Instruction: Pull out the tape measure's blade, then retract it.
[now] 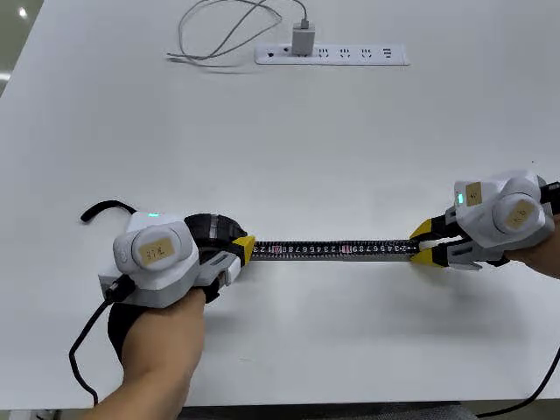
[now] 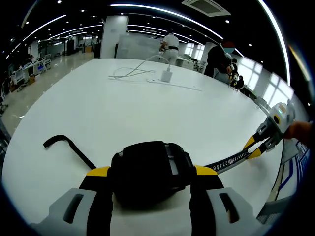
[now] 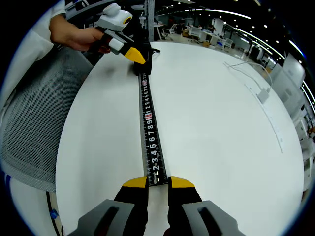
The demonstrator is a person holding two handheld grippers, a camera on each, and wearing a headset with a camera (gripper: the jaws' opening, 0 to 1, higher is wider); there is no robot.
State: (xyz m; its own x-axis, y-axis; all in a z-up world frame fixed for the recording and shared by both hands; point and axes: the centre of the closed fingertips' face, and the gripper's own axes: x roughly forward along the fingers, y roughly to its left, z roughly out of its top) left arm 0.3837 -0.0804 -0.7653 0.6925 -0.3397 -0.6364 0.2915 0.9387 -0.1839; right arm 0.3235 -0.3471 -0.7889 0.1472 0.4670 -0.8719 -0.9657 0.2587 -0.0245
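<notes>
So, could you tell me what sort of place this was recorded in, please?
Most likely a large open-plan office or lab: a long white table carrying a power strip, rows of ceiling lights, and people standing further back.

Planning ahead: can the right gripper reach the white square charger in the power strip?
Probably not: the right gripper is shut on the numbered tape blade; the white square charger sits far off.

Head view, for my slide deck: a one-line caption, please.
Left gripper clamps the tape measure case while the right gripper holds its blade pulled out across the table.
</notes>
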